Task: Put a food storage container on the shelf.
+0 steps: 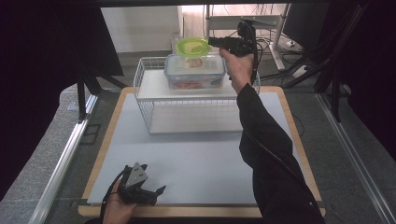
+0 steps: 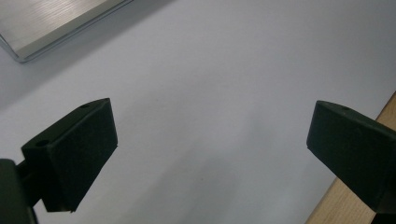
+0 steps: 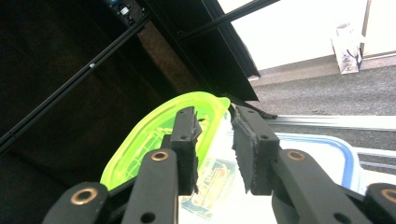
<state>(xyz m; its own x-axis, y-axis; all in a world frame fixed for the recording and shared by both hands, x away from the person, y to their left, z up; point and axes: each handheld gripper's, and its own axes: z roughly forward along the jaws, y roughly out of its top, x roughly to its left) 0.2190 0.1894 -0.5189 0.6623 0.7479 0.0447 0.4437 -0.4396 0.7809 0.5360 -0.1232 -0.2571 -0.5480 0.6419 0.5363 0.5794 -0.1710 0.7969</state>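
Observation:
A lime-green plastic bowl (image 1: 192, 46) (image 3: 154, 135) rests on top of a clear food box with a blue-rimmed lid (image 1: 195, 71) (image 3: 327, 154). The box stands on the upper shelf of a white wire rack (image 1: 140, 74). My right gripper (image 1: 212, 42) (image 3: 215, 116) is held level at the bowl's right rim. Its jaws stand slightly apart, the rim's edge sits in the gap, and the pads do not press on it. My left gripper (image 1: 154, 179) (image 2: 210, 126) hovers wide open over the white mat (image 1: 196, 158) by the near edge, with nothing between its fingers.
The mat lies on a wooden board (image 1: 299, 140) (image 2: 355, 205). The rack's lower shelf (image 1: 196, 119) (image 2: 51, 23) is bare metal. Black curtains flank the table, and a frame with cables (image 1: 280, 42) stands behind the rack.

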